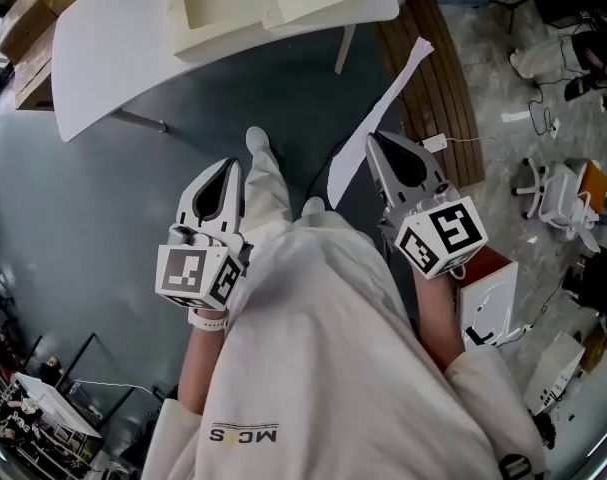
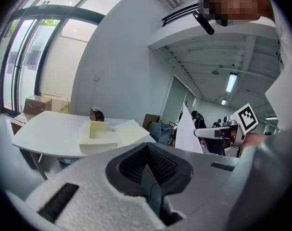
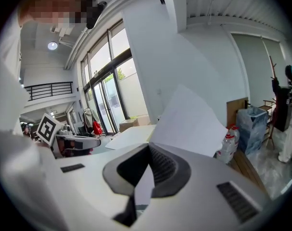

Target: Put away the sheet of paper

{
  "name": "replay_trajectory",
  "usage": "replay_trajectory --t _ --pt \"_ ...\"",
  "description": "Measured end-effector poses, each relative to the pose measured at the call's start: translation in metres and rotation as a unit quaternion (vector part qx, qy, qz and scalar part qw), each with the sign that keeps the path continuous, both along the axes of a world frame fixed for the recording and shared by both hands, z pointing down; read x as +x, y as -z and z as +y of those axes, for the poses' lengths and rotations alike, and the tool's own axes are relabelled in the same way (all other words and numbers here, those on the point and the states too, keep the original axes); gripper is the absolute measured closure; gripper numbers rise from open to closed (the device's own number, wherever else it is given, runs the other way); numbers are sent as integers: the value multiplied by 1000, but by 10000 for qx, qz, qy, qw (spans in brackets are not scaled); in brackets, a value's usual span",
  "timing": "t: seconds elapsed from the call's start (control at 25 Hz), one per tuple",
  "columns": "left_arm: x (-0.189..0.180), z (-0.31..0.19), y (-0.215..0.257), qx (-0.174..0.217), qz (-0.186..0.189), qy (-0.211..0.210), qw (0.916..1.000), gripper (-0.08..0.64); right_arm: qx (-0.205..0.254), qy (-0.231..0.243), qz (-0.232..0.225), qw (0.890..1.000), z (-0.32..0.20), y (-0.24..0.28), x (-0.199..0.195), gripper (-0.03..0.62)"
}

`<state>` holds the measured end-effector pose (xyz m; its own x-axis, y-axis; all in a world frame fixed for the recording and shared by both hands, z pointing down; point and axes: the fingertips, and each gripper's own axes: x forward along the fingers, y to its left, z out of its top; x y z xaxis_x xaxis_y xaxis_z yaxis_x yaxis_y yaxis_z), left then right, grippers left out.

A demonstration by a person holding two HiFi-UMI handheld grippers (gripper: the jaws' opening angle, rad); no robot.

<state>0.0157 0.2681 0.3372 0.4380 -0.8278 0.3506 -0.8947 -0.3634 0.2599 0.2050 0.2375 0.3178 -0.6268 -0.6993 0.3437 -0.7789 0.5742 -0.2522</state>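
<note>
Half done, I judge: my right claw (image 1: pixel 373 140) clamps the sheet of paper (image 1: pixel 388 98), my left claw (image 1: pixel 231 166) is closed and empty, and the box (image 1: pixel 223 13) on the bench (image 1: pixel 113 48) is well apart.

Cream suit (image 1: pixel 323 318); pale grey left tool (image 1: pixel 231 165), right tool (image 1: pixel 372 138); black-and-white marker cubes (image 1: pixel 195 273).

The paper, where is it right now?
In the head view, the sheet of paper is pinched in the right gripper, on the person's right, sticking out toward the white table.
</note>
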Motion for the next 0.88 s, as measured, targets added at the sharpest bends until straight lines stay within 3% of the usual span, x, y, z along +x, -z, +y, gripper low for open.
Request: replay_trajectory --t 0.52,0.88 --pt "-108 -189 1 -144 358 -126 9992 535 -422 -113 48 9990 -183 19 -110 580" --pt "-168 -251 1 -116 546 25 9984 535 -375 170 260 9988 -252 32 -173 580"
